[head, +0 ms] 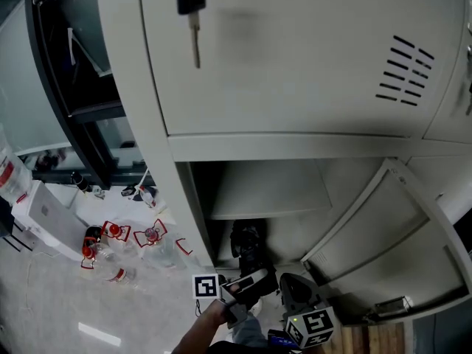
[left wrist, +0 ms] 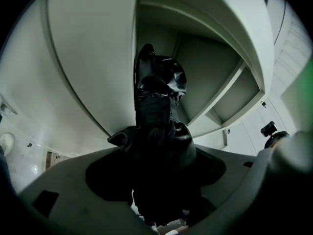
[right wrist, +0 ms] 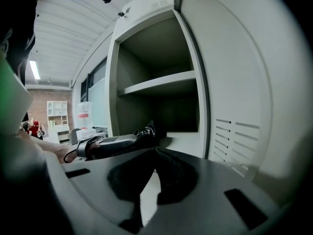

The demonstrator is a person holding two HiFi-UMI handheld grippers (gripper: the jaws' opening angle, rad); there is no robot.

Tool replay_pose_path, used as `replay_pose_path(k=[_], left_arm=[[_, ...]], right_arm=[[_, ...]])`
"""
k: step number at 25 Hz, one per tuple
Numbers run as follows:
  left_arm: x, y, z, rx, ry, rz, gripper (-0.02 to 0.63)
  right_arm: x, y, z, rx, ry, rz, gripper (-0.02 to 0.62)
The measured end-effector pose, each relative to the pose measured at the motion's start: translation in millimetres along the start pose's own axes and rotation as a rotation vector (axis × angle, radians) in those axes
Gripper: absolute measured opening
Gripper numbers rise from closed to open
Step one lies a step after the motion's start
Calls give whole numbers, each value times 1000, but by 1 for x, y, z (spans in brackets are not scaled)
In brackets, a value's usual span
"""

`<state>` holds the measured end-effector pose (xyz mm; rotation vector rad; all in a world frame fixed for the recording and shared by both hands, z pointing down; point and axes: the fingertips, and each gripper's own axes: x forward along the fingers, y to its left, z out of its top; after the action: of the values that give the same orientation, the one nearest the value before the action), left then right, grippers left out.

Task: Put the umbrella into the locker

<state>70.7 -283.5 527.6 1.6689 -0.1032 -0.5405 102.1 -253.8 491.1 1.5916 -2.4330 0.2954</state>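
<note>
A folded black umbrella (head: 247, 245) points into the open lower compartment (head: 258, 190) of a grey locker, its tip at the compartment's mouth. My left gripper (head: 245, 277) is shut on the umbrella's near end. In the left gripper view the umbrella (left wrist: 159, 97) runs up from between the jaws toward the compartment's left wall. My right gripper (head: 293, 290) hangs just right of it, shut and holding nothing. In the right gripper view the pads (right wrist: 168, 173) meet, and the umbrella (right wrist: 145, 131) shows beyond them, in front of the locker shelf (right wrist: 156, 84).
The lower locker door (head: 383, 234) stands swung open to the right. A key (head: 194, 28) hangs in the shut upper door. On the floor at left lie several red-labelled bottles (head: 118, 234) and a white box (head: 44, 212), beside a dark frame (head: 74, 87).
</note>
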Motion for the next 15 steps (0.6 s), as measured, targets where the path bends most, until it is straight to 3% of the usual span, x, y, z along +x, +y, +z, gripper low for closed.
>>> replay_pose_path(k=[7,15], left_arm=[[-10,-1,1,-4,-77,3,328],[-28,-6,-9,38,-78,36,330]], right_arm=[[-6,9,3,-6,-16,9,2],[-10,26,7,-22,-27,40,2]])
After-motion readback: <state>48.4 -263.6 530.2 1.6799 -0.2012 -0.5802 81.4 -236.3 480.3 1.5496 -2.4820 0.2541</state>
